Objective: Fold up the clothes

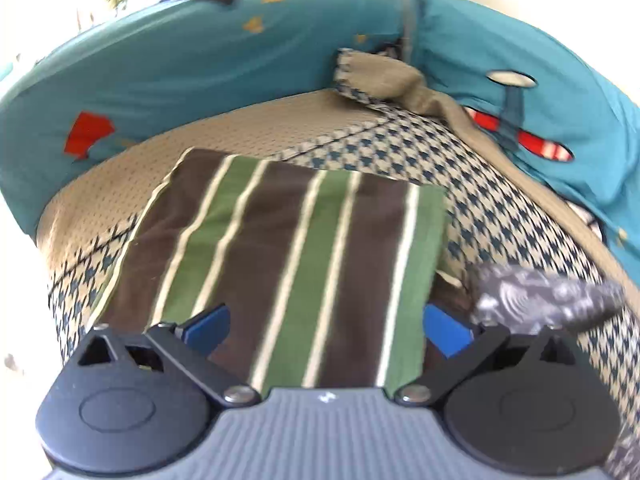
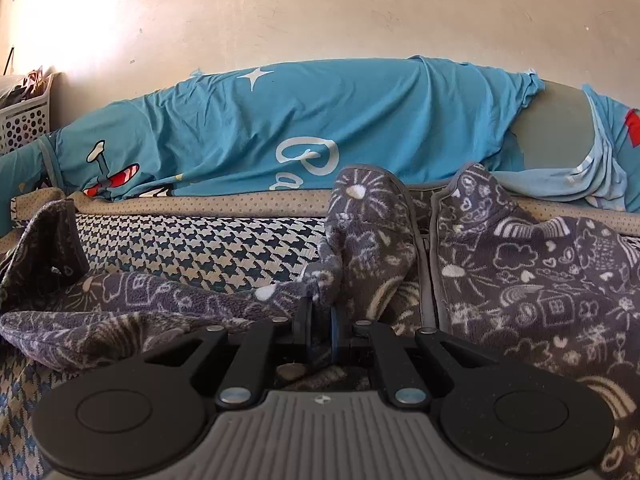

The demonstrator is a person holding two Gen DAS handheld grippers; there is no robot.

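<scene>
A folded garment with brown, green and cream stripes (image 1: 288, 248) lies flat on the houndstooth sofa seat (image 1: 400, 152). My left gripper (image 1: 326, 330) hovers over its near edge, jaws wide open with nothing between the blue pads (image 1: 208, 326). A grey fleece garment with white doodle prints (image 2: 540, 280) is spread over the seat on the right; one corner of it shows in the left wrist view as a grey fleece corner (image 1: 536, 296). My right gripper (image 2: 320, 332) is shut on a fold of that fleece, which rises bunched just ahead of the fingers.
Blue printed covers (image 2: 320, 128) drape the sofa backrest and arm (image 1: 200, 72). A beige cover corner (image 1: 380, 76) is folded up at the seat's back. A white perforated basket (image 2: 24, 120) stands far left by the wall.
</scene>
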